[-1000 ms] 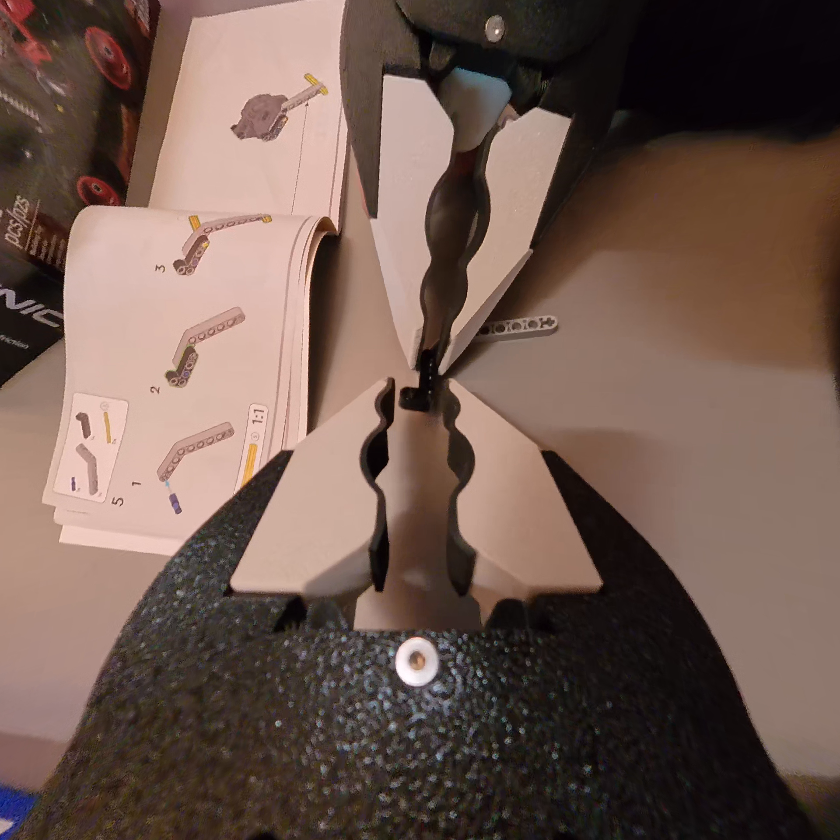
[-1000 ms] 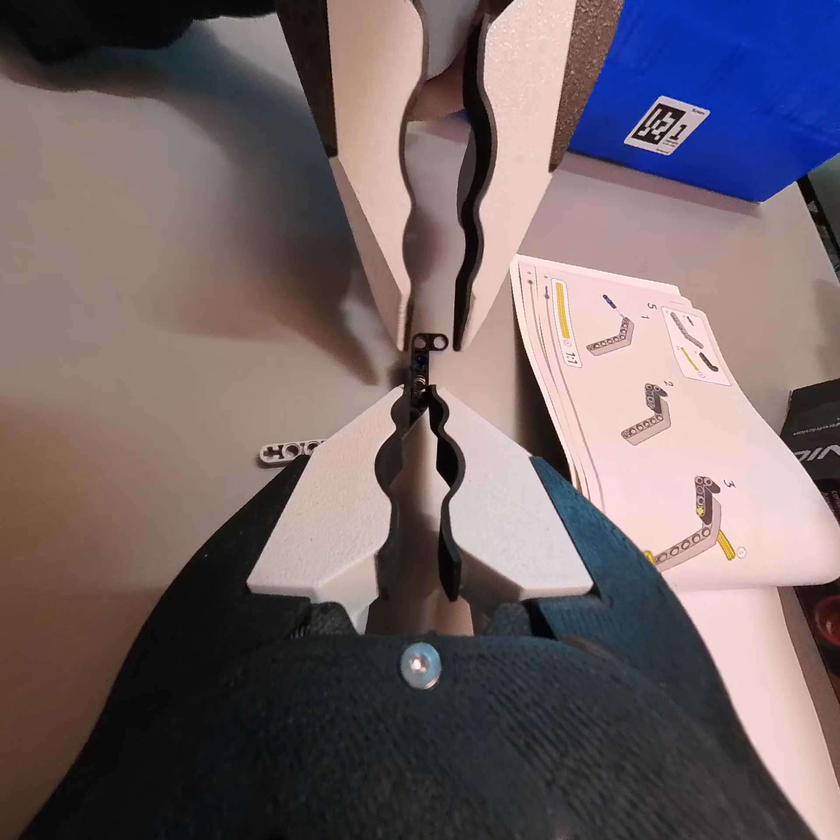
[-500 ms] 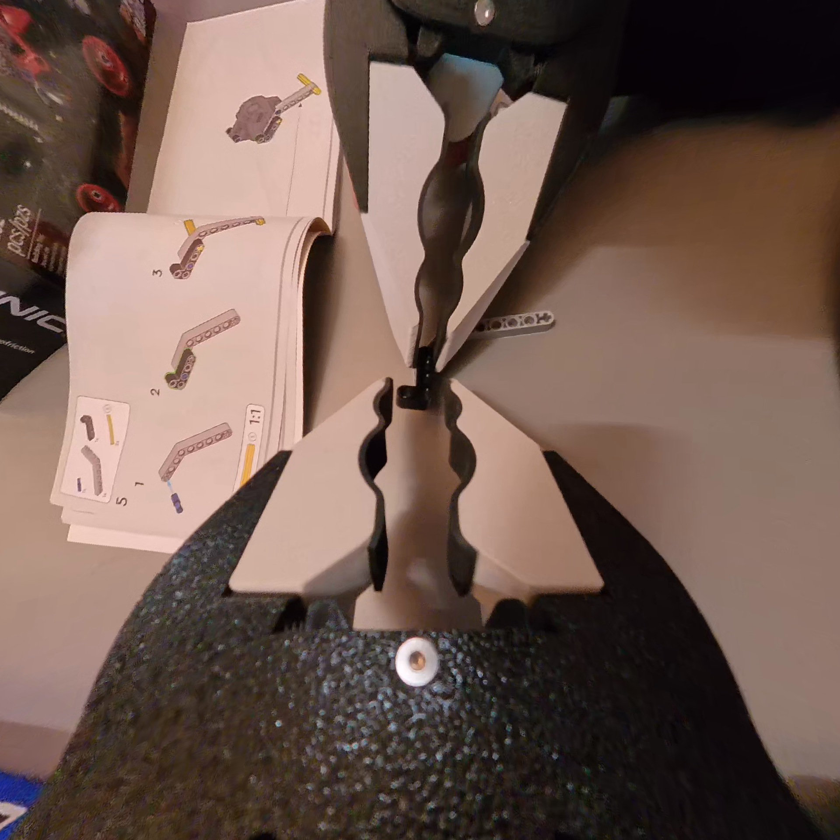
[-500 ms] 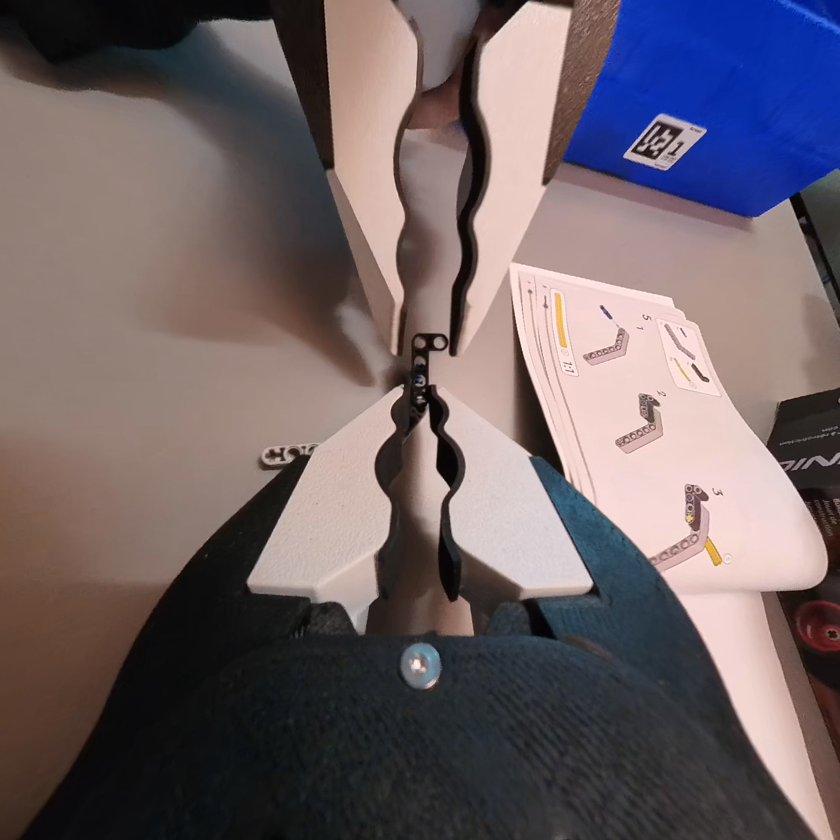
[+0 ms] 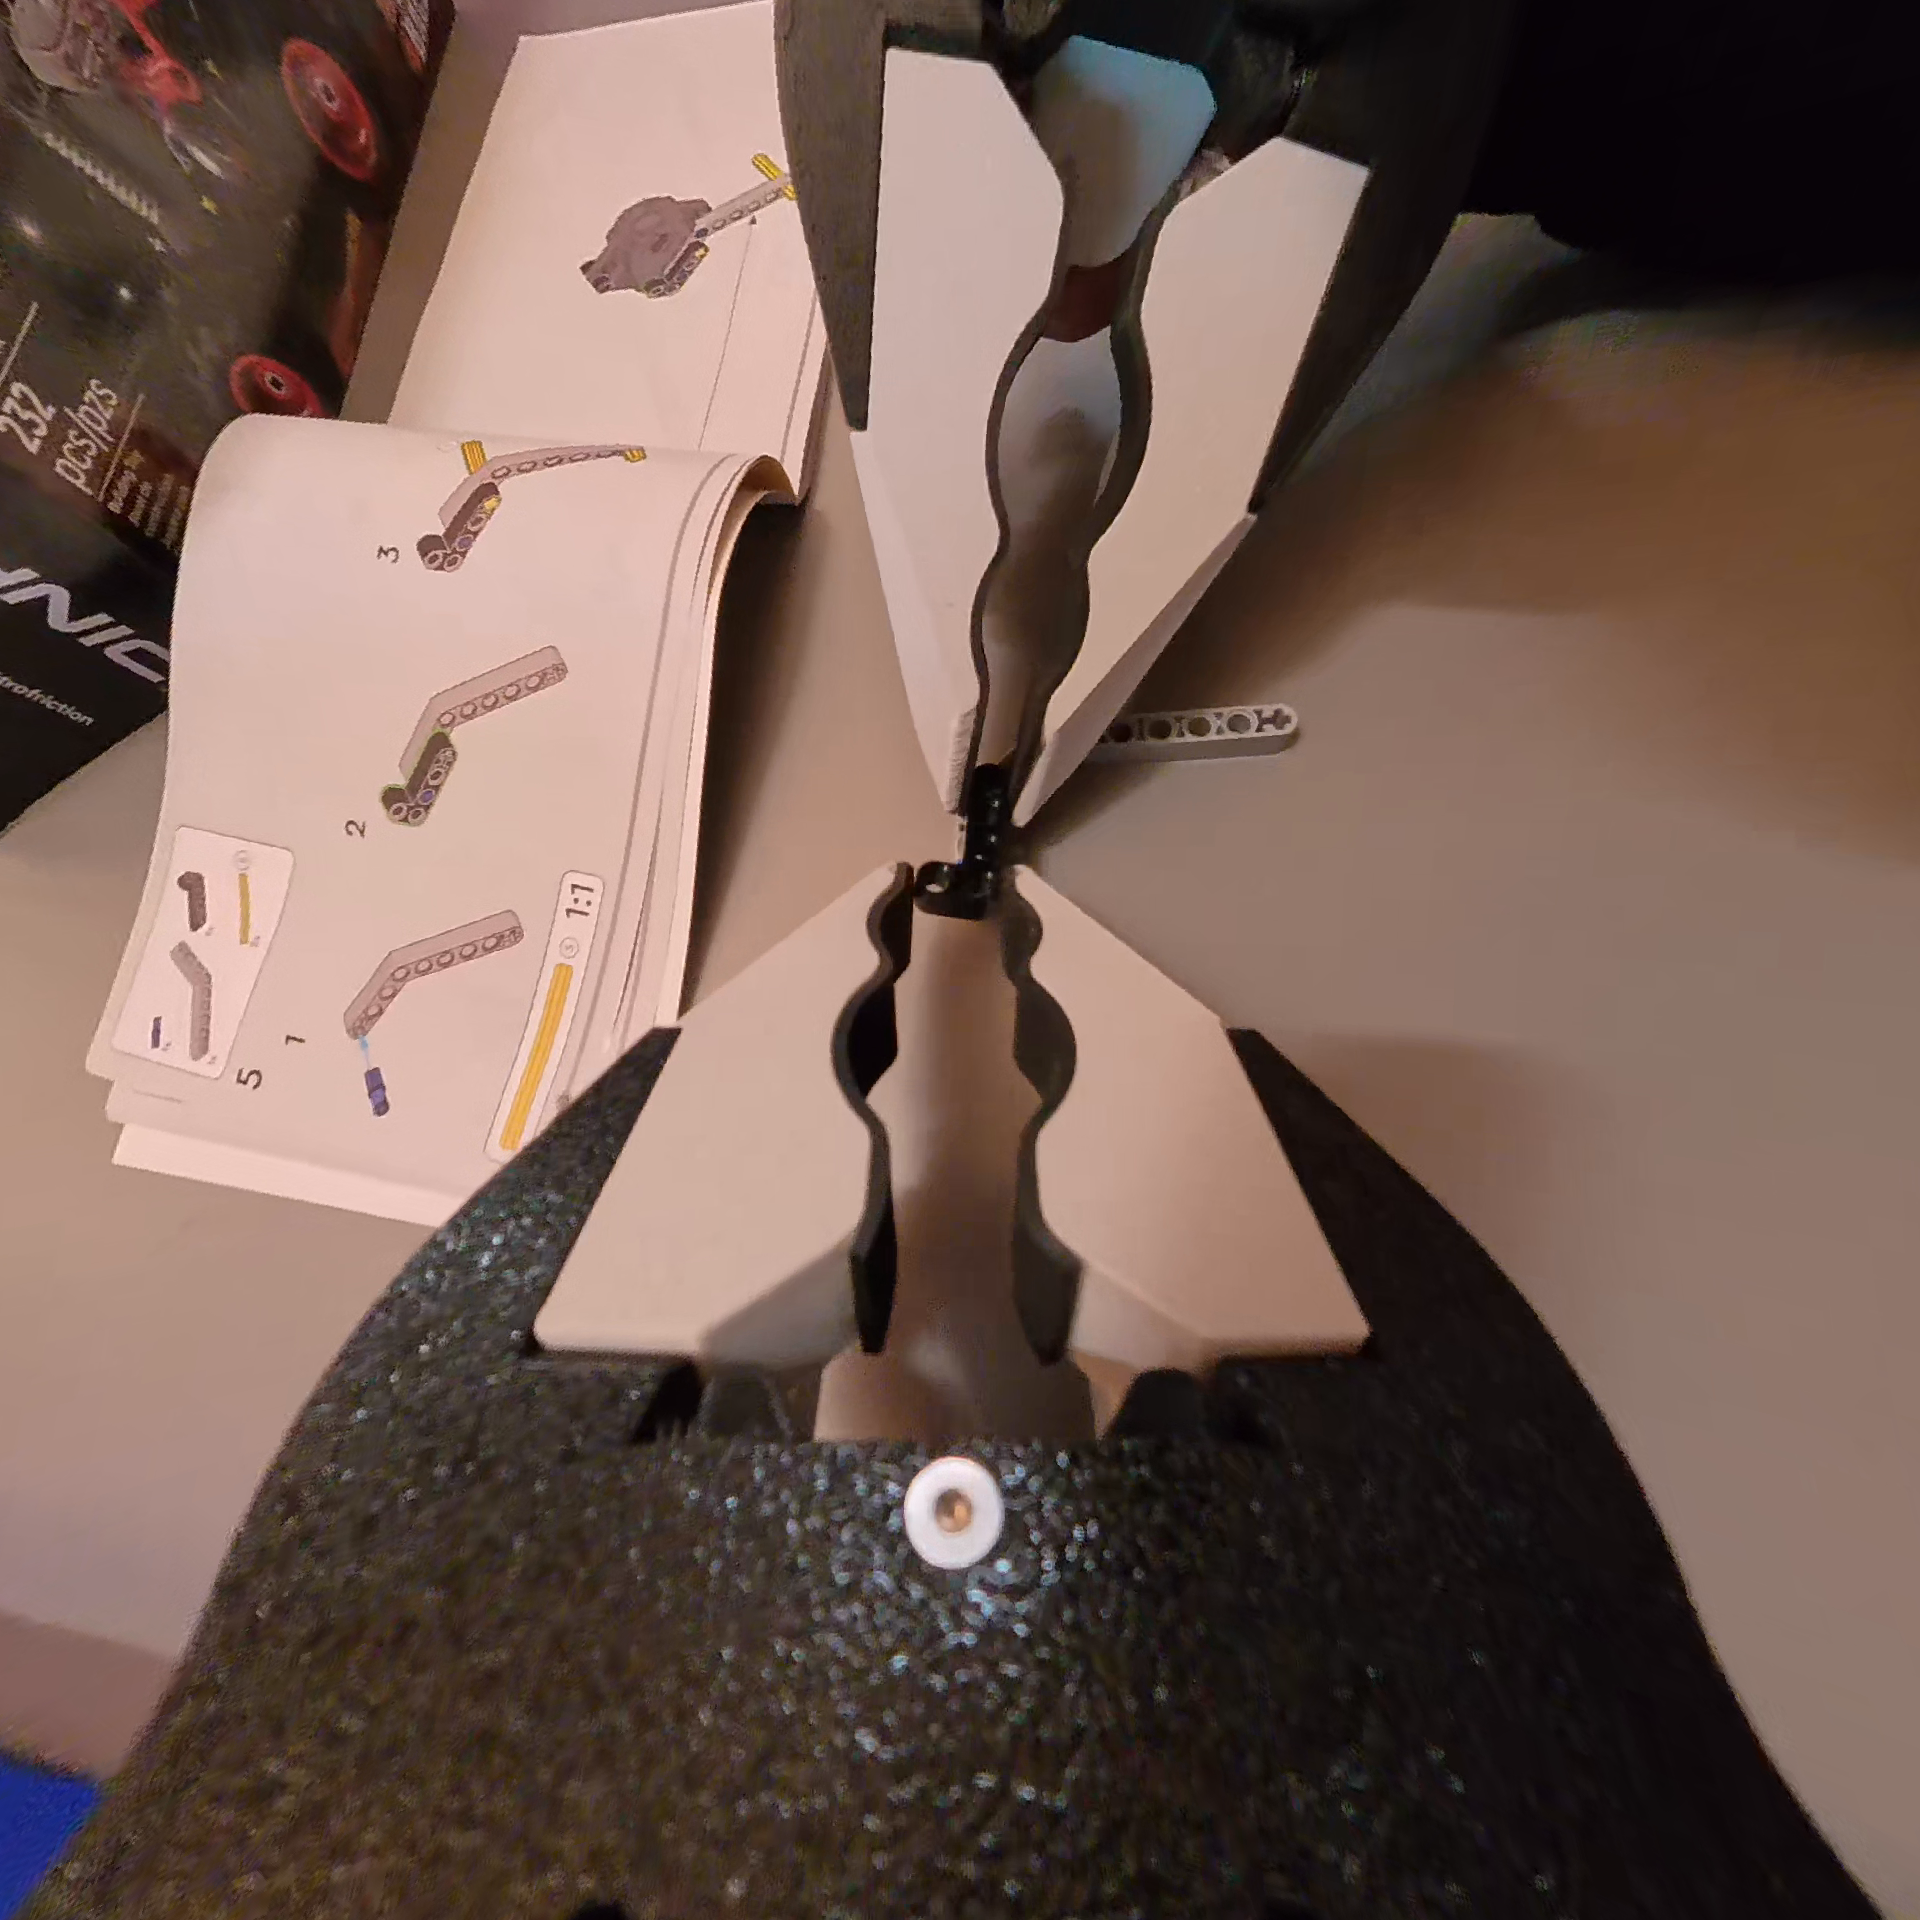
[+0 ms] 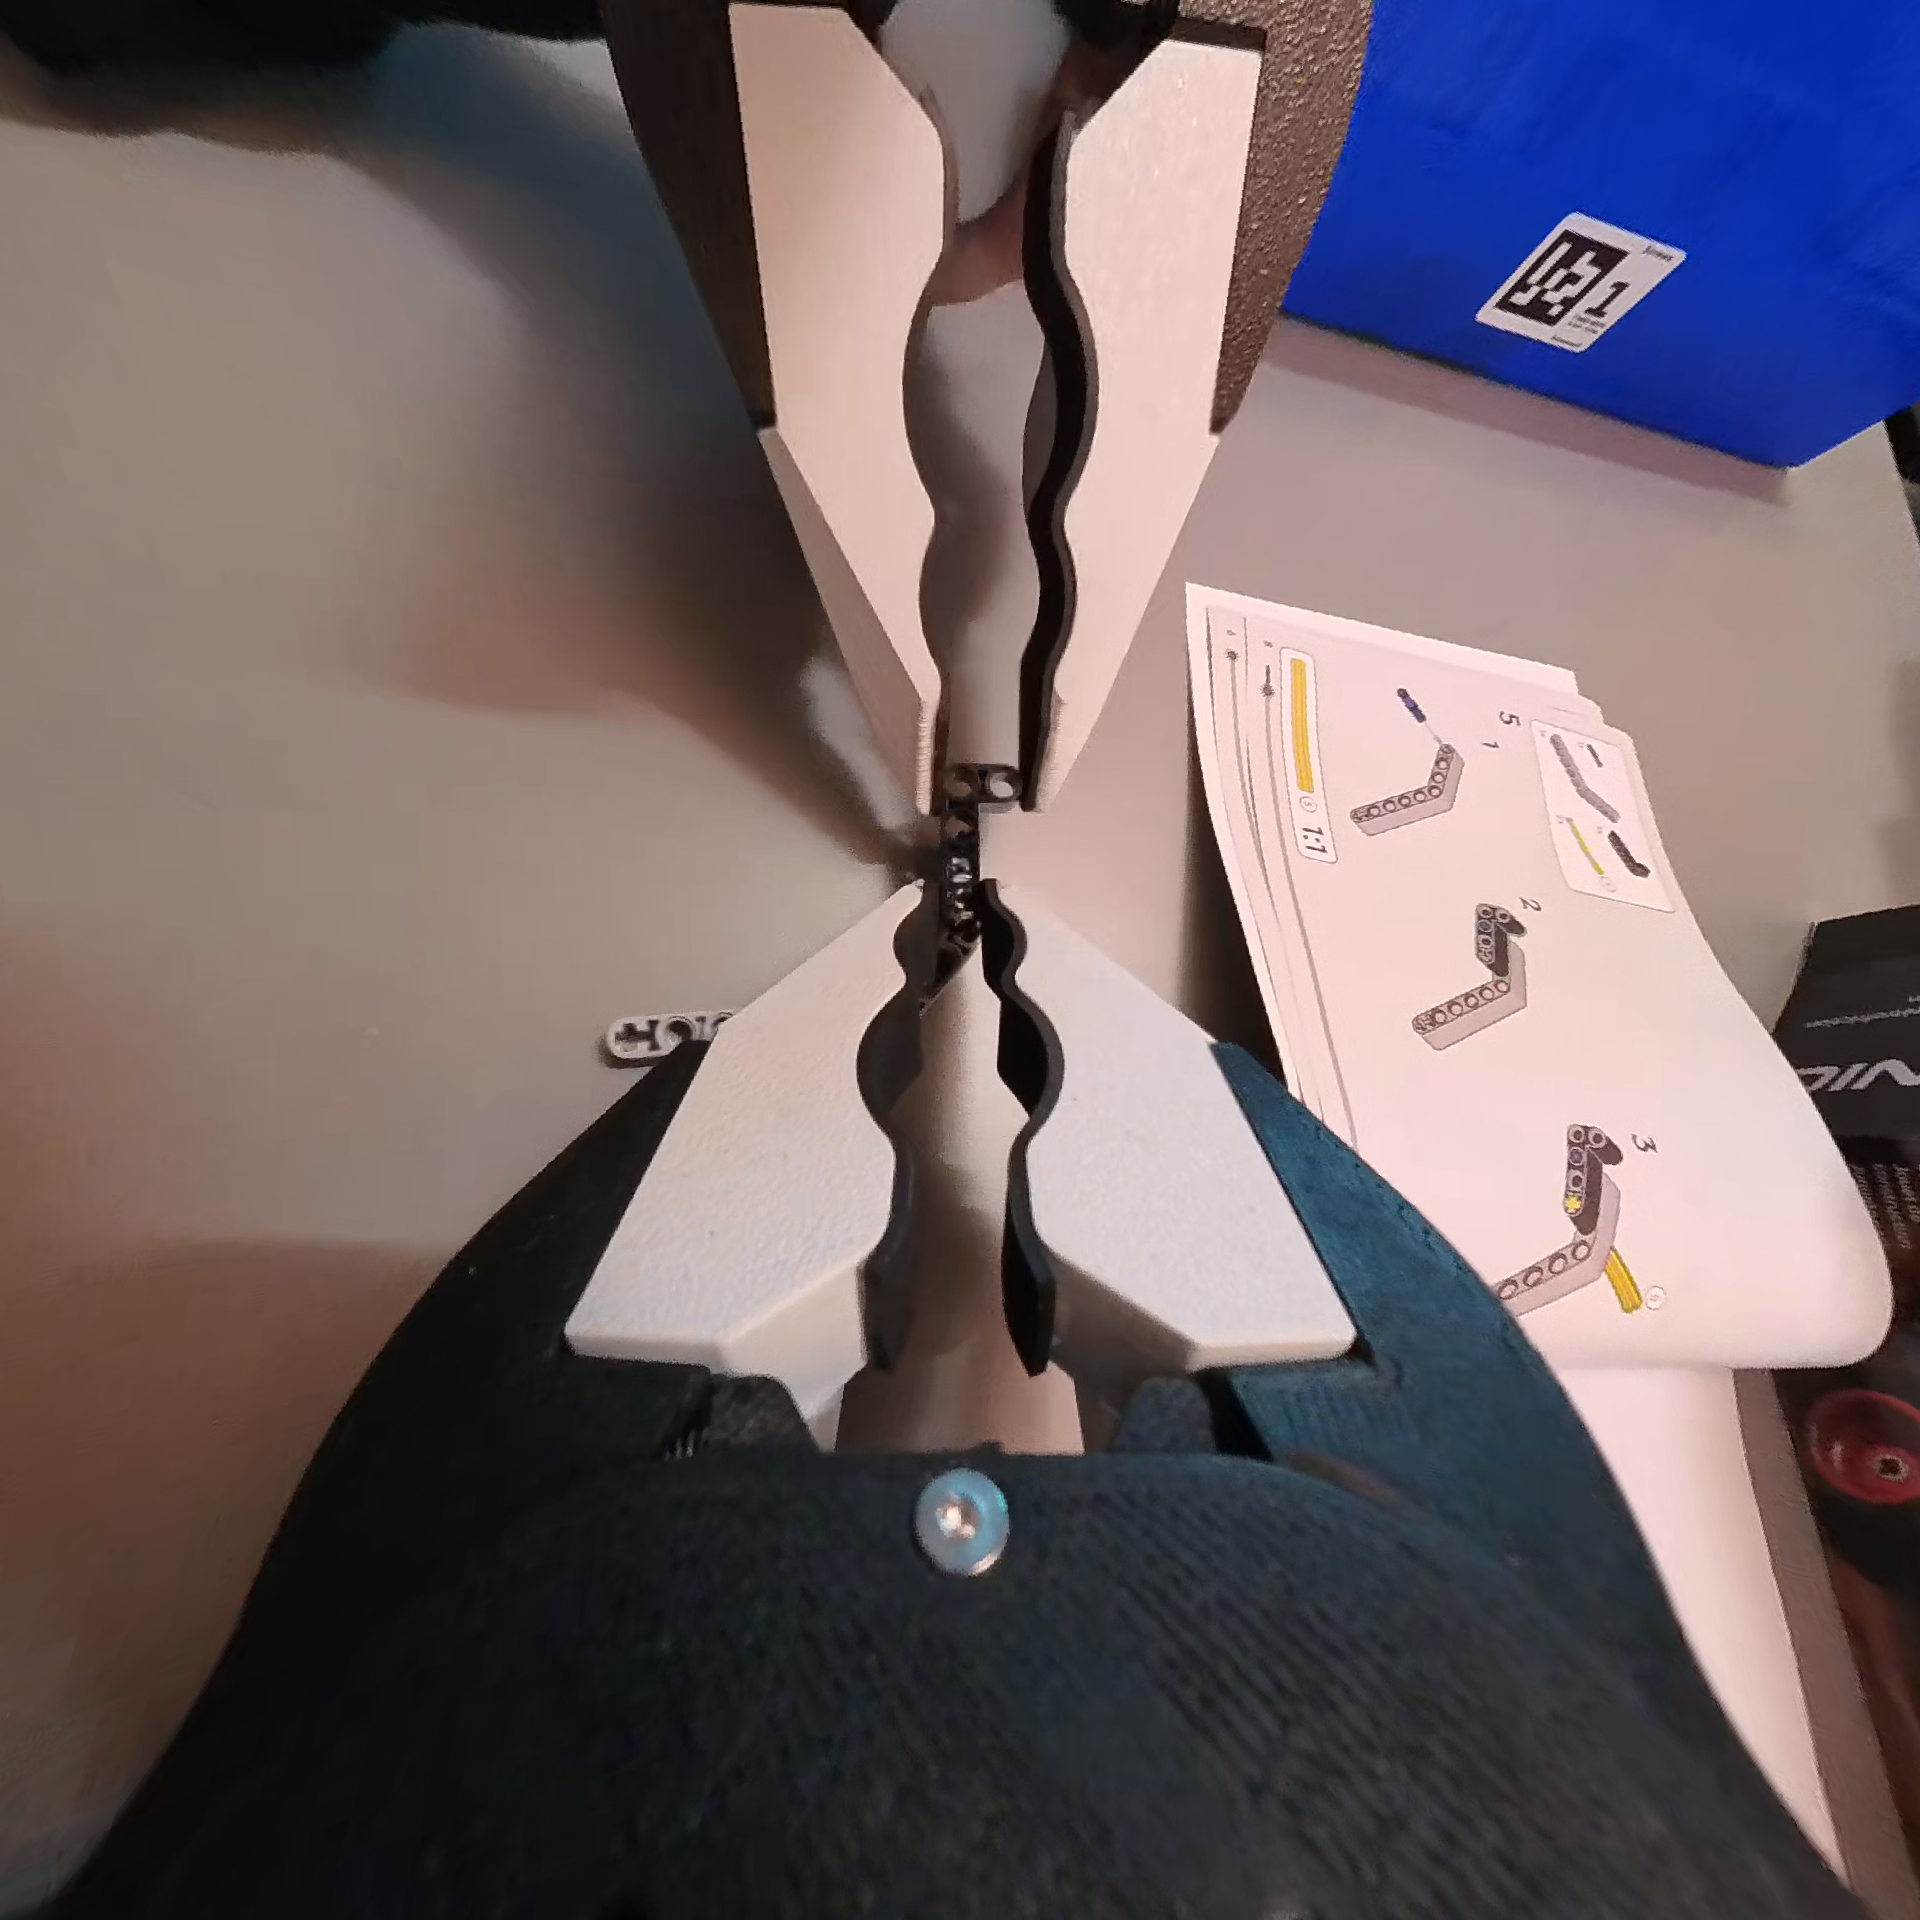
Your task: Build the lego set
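Observation:
A small black bent beam (image 6: pixel 954 868) hangs between the two grippers, which meet tip to tip above the table. My right gripper (image 6: pixel 956 891) is shut on its long leg. In the left wrist view the right gripper (image 5: pixel 992 774) comes in from the top with the beam (image 5: pixel 977 831) sticking out of its tips. My left gripper (image 5: pixel 958 883) has its fingertips closed against the beam's short leg. In the right wrist view the left gripper (image 6: pixel 982 784) brackets that leg from above. A light grey straight beam (image 5: pixel 1205 724) lies on the table behind the right gripper, and its end also shows in the right wrist view (image 6: pixel 665 1034).
An open instruction booklet (image 5: pixel 416 727) lies to the left, and to the right in the right wrist view (image 6: pixel 1558 935). The dark set box (image 5: pixel 104 312) stands behind it. A blue bin (image 6: pixel 1662 156) with a tag stands at the far right. Only a small space, under 4 cm, lies between the two pairs of fingers.
Both grippers stay tip to tip. The left fingertips have narrowed slightly onto the short leg of the black beam. The views have shifted a little.

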Available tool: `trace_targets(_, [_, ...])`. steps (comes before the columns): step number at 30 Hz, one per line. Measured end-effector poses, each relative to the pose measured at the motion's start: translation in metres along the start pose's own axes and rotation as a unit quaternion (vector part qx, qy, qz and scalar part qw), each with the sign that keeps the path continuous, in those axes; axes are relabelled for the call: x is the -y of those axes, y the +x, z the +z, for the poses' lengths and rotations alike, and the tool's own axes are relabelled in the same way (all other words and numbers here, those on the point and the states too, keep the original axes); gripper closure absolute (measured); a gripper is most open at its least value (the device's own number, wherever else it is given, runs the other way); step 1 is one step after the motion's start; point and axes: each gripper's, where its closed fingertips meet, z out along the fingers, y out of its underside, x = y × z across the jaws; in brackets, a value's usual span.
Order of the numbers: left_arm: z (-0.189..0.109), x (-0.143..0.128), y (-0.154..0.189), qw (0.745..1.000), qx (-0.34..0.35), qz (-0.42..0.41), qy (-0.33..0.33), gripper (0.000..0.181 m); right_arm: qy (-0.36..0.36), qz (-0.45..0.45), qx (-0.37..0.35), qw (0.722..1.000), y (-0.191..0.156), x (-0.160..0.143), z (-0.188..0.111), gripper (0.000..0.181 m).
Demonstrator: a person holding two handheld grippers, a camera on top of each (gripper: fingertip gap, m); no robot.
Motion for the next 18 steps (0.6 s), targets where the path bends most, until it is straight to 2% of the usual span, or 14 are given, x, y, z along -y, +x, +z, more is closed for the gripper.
trace_targets(1, [-0.0003, -0.0004, 0.0005, 1.0, -0.001, 0.001, -0.001, 0.168, 0.003, 0.002, 0.003, 1.0, -0.0007, 0.0005, 0.0002, 0.176])
trace_targets(11, [-0.0024, 0.0009, -0.0041, 0.999, -0.011, -0.04, 0.034, 0.169, 0.057, 0.033, -0.006, 0.998, 0.0059, 0.0056, -0.002, 0.176])
trace_targets(18, [0.0014, -0.0032, -0.0025, 0.997, -0.025, -0.057, 0.035, 0.169, 0.061, 0.059, 0.011, 0.996, 0.0042, 0.0036, -0.0003, 0.175])
